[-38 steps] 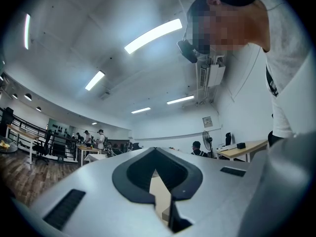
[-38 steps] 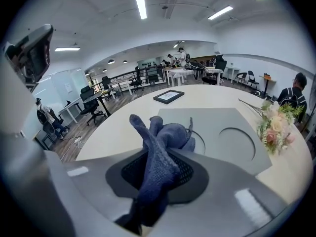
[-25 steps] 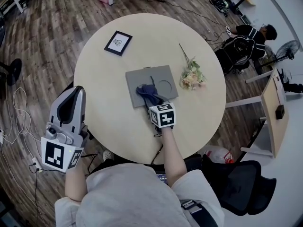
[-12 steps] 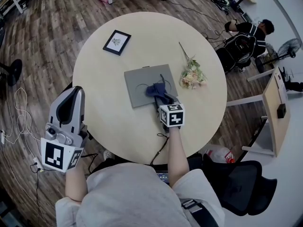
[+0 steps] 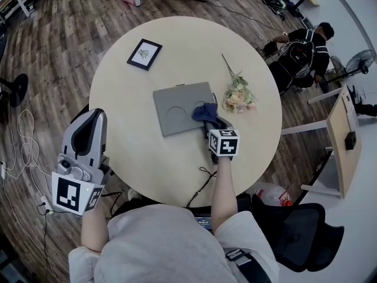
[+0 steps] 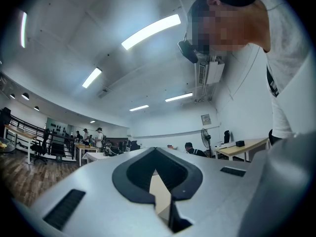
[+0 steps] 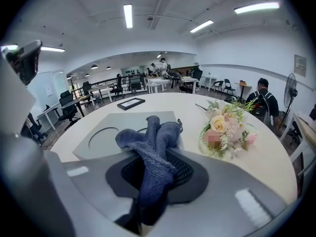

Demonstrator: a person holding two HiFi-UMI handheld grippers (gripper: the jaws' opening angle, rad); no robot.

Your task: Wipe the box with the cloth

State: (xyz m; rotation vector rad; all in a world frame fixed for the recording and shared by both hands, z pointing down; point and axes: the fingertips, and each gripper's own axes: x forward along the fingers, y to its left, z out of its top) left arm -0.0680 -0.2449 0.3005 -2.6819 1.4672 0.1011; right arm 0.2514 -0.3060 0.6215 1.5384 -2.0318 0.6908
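Swept rightward across the box [image 5: 177,106], the cloth [image 5: 204,111] is pinched in the right hand-held gripper [image 5: 213,122] for wiping, while the left hand-held gripper [image 5: 93,118] idles closed and empty.

Grey tongs [image 5: 95,115], black-white marker cubes [image 5: 224,142], pale sleeves [image 5: 250,233]

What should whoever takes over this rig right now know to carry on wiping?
Right gripper: shut on the blue cloth, which rests on the near right corner of the grey box.
Left gripper: shut, empty, held off the table at its near left side.
The box lies flat mid-table, with flowers just to its right.
Done: in the last second the cloth swept from the box's middle to its right edge.
Left: probably the left half and far edge; earlier coverage cannot be told.
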